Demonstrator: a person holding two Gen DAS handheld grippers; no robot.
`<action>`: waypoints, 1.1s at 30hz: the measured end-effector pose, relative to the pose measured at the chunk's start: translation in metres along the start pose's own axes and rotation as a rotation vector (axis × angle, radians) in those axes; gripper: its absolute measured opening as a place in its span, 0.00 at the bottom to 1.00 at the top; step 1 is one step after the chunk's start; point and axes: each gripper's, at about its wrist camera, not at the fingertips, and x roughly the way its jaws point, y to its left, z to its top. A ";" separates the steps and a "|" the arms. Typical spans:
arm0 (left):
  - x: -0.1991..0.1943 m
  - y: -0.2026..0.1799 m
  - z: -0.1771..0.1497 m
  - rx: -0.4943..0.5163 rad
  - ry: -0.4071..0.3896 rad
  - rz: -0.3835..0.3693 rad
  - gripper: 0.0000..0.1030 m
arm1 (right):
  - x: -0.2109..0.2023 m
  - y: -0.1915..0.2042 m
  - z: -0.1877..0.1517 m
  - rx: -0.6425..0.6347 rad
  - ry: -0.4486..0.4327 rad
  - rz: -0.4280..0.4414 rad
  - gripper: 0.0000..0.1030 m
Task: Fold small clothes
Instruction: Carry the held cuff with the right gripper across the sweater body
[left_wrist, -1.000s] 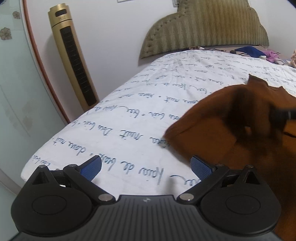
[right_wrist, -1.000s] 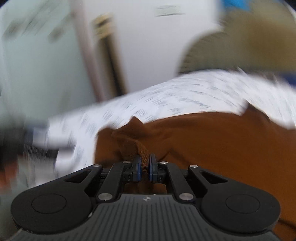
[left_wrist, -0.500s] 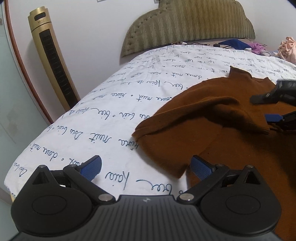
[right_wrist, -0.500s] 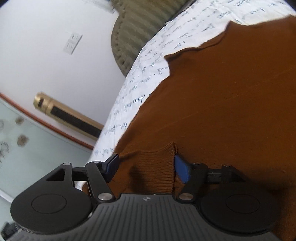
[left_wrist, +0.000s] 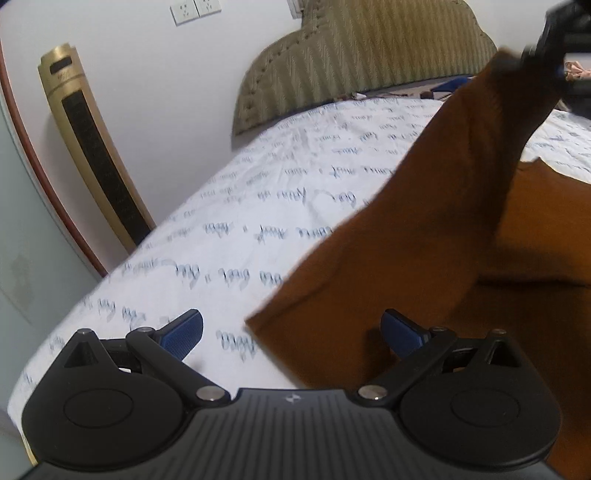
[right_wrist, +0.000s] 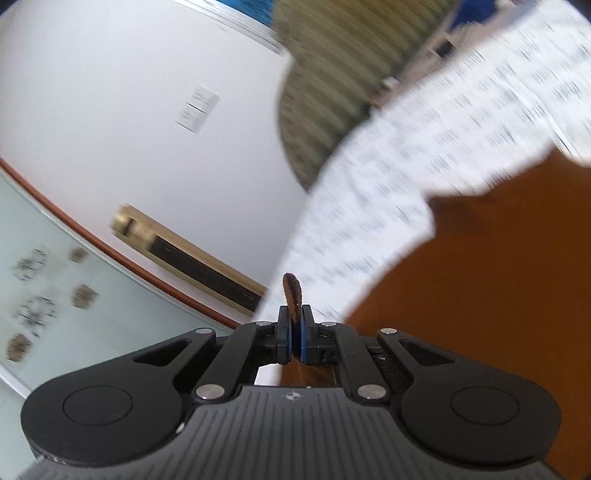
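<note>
— Left tongs (left_wrist: 291, 334)?
— Hung wide apart, gripping nothing, just above the near corner of the jumper (left_wrist: 424, 258); had drifted along the sheet (left_wrist: 258, 192) since a second before.
— Right tongs (right_wrist: 294, 334)?
— Had sprung apart half a second earlier, then just clamped again on a nub of knit. Seen from the left, sleeve drawn up off the bed; body lay flat on the sheet.
— Meaning?
— Probably a sleeve fold begun, re-gripped and ready to carry across.
</note>
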 end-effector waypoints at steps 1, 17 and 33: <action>0.004 0.002 0.005 -0.005 -0.003 0.017 1.00 | -0.003 0.005 0.005 -0.013 -0.011 0.000 0.10; 0.025 0.010 0.040 -0.101 -0.002 0.030 1.00 | -0.091 -0.088 0.051 0.153 -0.262 -0.153 0.10; 0.028 -0.027 0.028 -0.026 0.041 -0.030 1.00 | -0.135 -0.199 0.017 0.282 -0.271 -0.455 0.14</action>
